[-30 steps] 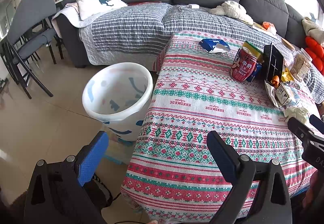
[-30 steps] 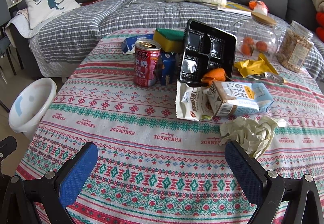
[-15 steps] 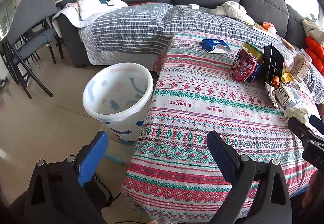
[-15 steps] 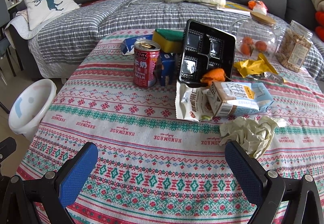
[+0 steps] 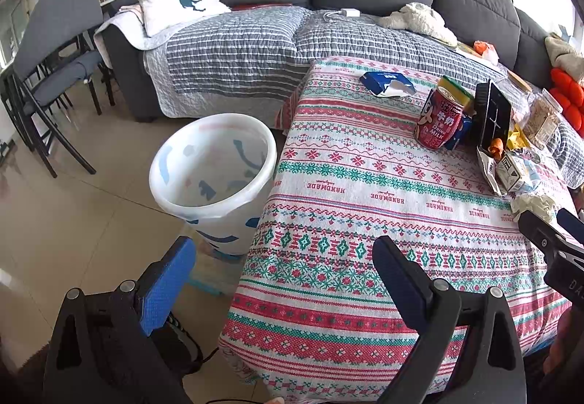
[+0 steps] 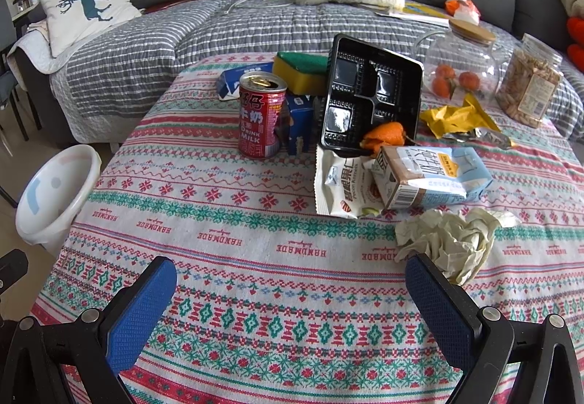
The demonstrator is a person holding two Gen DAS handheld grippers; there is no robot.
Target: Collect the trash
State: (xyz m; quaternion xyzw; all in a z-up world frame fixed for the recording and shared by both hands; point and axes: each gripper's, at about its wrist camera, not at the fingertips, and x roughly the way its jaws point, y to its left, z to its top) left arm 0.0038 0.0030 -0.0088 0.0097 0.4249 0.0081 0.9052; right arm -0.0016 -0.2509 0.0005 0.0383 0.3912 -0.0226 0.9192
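**Both grippers poised, no trash yet taken**

Left wrist view: almost nothing has shifted over the last second, so collection has not begun. The left gripper (image 5: pixel 283 258) stands wide open and empty; the white bin (image 5: pixel 213 177) sits at 11 o'clock.

Right wrist view: the right gripper (image 6: pixel 290 278) is spread wide, empty; crumpled paper (image 6: pixel 449 239) lies just beyond its right finger, at 1 o'clock.

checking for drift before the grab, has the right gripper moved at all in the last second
No. In the right wrist view the crumpled paper sits at the same spot beside the right gripper finger, and the red can holds its place too.
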